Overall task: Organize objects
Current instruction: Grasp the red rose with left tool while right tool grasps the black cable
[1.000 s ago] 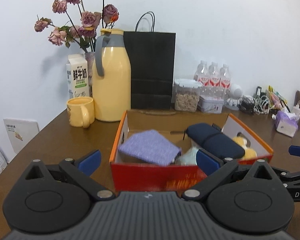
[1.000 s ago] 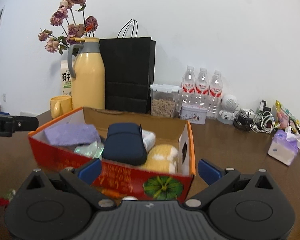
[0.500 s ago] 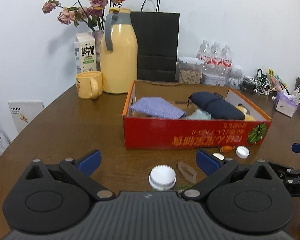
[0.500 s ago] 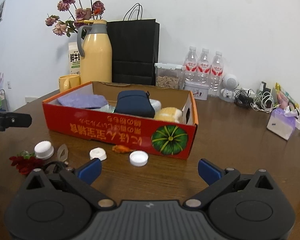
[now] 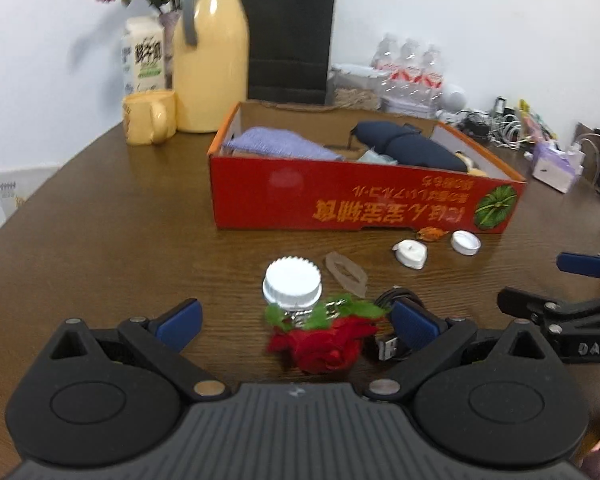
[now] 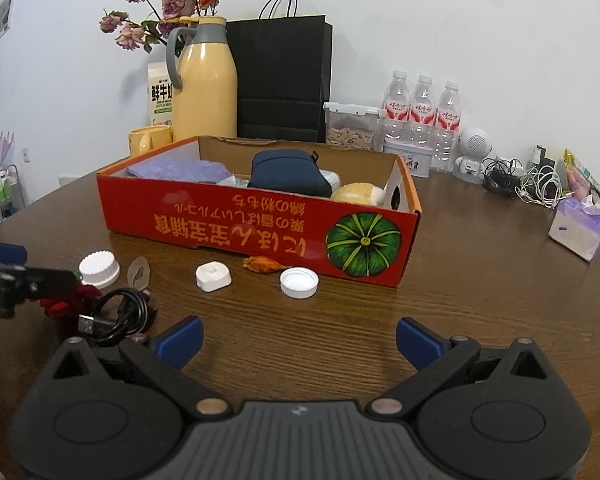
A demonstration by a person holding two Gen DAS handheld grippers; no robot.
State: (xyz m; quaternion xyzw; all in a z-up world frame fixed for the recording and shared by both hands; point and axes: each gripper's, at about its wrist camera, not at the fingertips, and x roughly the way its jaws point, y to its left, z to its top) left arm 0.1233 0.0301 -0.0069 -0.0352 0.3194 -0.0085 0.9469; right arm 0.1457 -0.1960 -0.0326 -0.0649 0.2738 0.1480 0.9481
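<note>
Box (image 5: 364,204) sits farther off in both views than half a second ago; both grippers have pulled back and down toward the table (image 6: 480,280). Red rose (image 5: 324,344), hidden earlier, now lies between the left gripper (image 5: 296,320) fingers, white ribbed cap (image 5: 292,284) just beyond it, black USB cable (image 6: 116,316) beside it. Left jaws wide apart, gripping nothing. Right gripper (image 6: 298,340) also spread wide, empty, over bare wood. Flat white cap (image 6: 299,282), white rounded piece (image 6: 213,276) and orange scrap (image 6: 262,264) lie near the box front. Purple cloth (image 6: 180,171) and navy pouch (image 6: 288,174) are in the box.
</note>
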